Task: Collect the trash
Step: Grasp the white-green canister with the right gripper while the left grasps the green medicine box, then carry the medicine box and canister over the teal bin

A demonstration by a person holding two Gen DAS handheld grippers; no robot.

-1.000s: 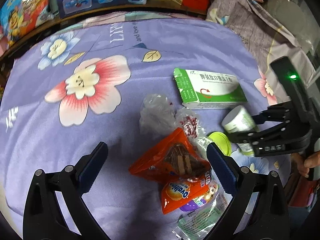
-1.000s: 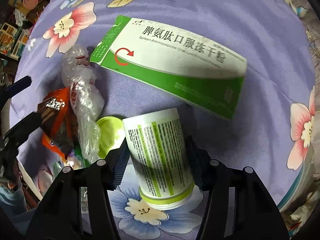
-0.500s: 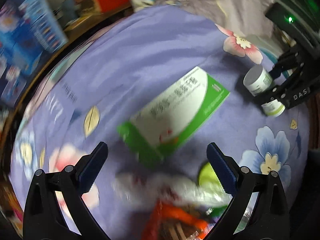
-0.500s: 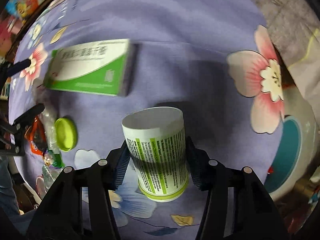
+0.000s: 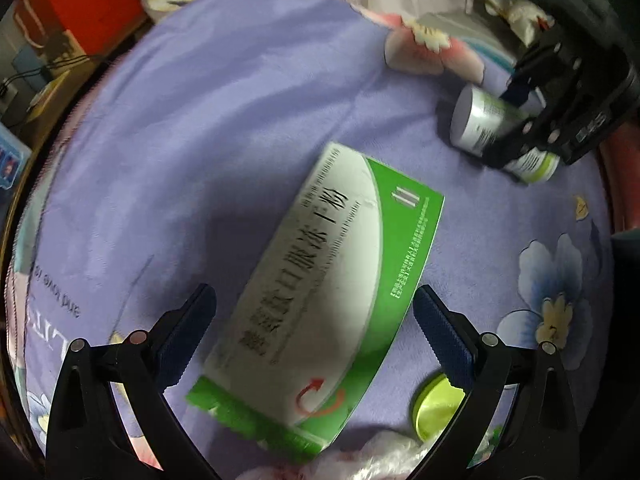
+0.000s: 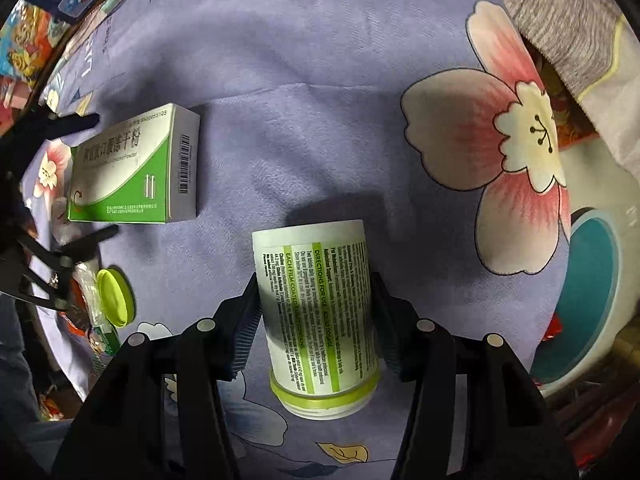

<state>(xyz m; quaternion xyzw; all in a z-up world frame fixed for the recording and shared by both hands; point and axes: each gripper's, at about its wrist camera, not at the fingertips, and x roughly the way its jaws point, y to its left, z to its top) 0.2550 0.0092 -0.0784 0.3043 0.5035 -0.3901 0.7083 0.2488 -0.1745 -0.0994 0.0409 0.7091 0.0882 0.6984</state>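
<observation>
Two tongs over a floral cloth (image 6: 320,100), right tongs (image 6: 314,320) pinching a lidless bottle (image 6: 316,308), left tongs (image 5: 314,332) spread wide astride a green box (image 5: 320,280), lime lid (image 6: 116,298) nearby.

In the left wrist view the print on the green box (image 5: 320,284) is smeared by blur. The yellow-green lid (image 5: 436,408) is partly hidden behind a gripper finger. The teal bin (image 6: 592,292) is cut off by the right wrist view's edge.
</observation>
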